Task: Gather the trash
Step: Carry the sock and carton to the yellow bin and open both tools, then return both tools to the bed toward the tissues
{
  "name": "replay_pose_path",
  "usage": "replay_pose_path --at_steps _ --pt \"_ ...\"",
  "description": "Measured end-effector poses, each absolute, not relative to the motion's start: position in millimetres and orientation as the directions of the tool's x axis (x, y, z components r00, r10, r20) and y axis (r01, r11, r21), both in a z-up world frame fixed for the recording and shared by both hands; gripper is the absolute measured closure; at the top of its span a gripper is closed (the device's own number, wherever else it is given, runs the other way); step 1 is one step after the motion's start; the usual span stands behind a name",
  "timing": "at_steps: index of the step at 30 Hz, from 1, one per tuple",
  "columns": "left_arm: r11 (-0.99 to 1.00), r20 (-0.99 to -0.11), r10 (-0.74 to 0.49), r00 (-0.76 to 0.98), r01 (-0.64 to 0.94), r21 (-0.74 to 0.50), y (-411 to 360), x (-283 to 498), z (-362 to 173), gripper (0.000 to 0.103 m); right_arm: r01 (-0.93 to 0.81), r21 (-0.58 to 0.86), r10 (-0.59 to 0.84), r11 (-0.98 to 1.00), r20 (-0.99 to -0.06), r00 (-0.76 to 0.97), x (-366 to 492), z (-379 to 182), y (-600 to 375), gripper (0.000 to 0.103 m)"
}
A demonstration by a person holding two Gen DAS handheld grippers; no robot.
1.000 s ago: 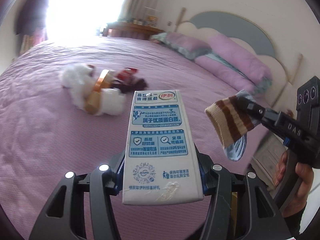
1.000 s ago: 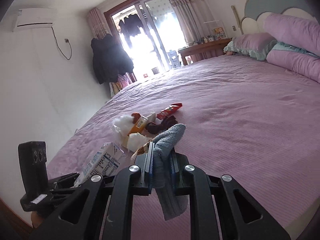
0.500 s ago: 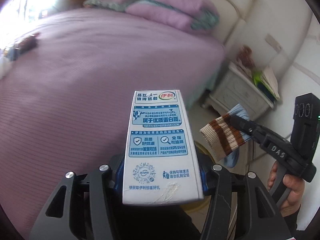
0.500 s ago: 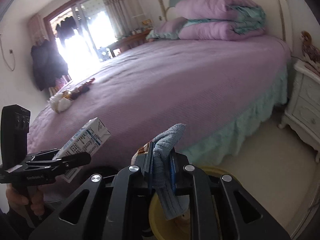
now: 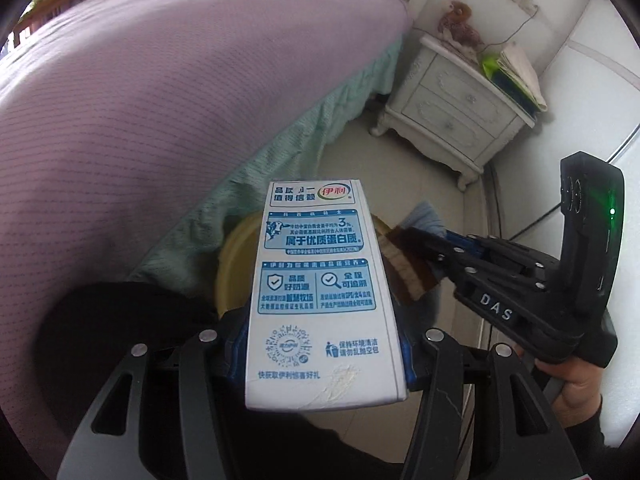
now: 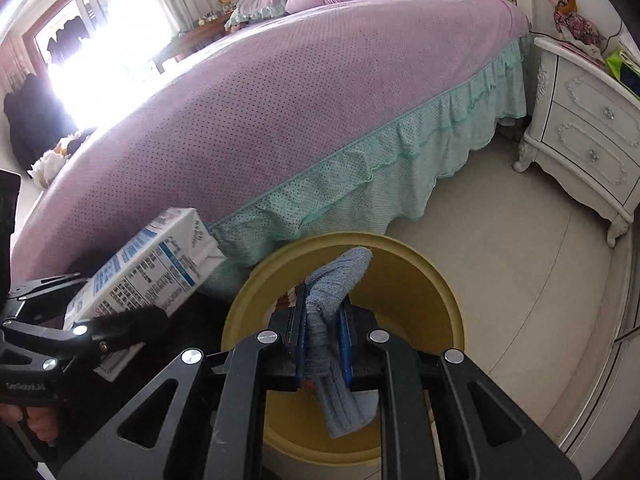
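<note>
Left claw [image 5: 320, 344] clamped on milk carton [image 5: 320, 280]; right claw [image 6: 322, 332] clamped on sock [image 6: 336, 280], poised over yellow bin [image 6: 440, 280] beside bed [image 6: 280, 100]; neither released; more litter [image 6: 52, 160] remains on bed.

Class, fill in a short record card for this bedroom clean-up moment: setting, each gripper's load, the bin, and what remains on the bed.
Setting: bed beside nightstand
Left gripper: shut on milk carton
Right gripper: shut on sock
Bin: yellow bin on the floor, under the sock
Remaining: trash pile at the bed's far edge
</note>
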State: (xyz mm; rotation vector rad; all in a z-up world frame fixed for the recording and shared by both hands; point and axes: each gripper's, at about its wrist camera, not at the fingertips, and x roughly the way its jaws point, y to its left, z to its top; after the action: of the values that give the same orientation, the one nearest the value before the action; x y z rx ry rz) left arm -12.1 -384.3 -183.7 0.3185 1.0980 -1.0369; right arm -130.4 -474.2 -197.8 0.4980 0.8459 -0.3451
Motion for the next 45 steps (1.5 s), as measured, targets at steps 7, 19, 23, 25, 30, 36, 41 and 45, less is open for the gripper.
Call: replay_pose_path --at_steps 7,19,23,25,30,36,41,45 --pt "0.49 -0.861 -0.505 0.059 0.841 -0.229 -401 -23 -190 0.048 0.514 0.247 -0.121 0.821 -0.805 0.58 -138 -211 -484 0.078" --pt "0.447 -0.896 -0.443 0.024 0.872 -0.197 -432 -32 -211 0.048 0.603 0.26 -0.194 0.754 -0.789 0.583 -174 -204 -513 0.043" --pt "0.42 -0.903 -0.429 -0.003 0.885 -0.202 -448 -36 -220 0.048 0.632 0.242 -0.216 0.736 -0.8 0.559 -187 -204 -519 0.043" --pt "0.409 -0.908 -0.419 -0.019 0.888 -0.207 -454 -38 -224 0.046 0.639 0.24 -0.219 0.731 -0.804 0.552 -190 -206 -524 0.043" --pt "0.41 -0.917 -0.398 -0.022 0.89 -0.2 -458 -42 -232 0.022 0.647 0.235 -0.223 0.725 -0.81 0.543 -196 -208 -527 0.042" --pt "0.409 -0.915 -0.403 -0.002 0.894 -0.182 -453 -39 -227 0.022 0.621 0.249 -0.2 0.743 -0.804 0.561 -190 -205 -523 0.042" --pt "0.446 -0.902 -0.43 0.044 0.879 -0.17 -439 -29 -212 0.022 0.583 0.247 -0.184 0.774 -0.793 0.581 -176 -194 -511 0.042" --pt "0.499 -0.878 -0.465 0.114 0.853 -0.154 -416 -14 -190 0.022 0.531 0.236 -0.172 0.814 -0.776 0.607 -160 -178 -496 0.042"
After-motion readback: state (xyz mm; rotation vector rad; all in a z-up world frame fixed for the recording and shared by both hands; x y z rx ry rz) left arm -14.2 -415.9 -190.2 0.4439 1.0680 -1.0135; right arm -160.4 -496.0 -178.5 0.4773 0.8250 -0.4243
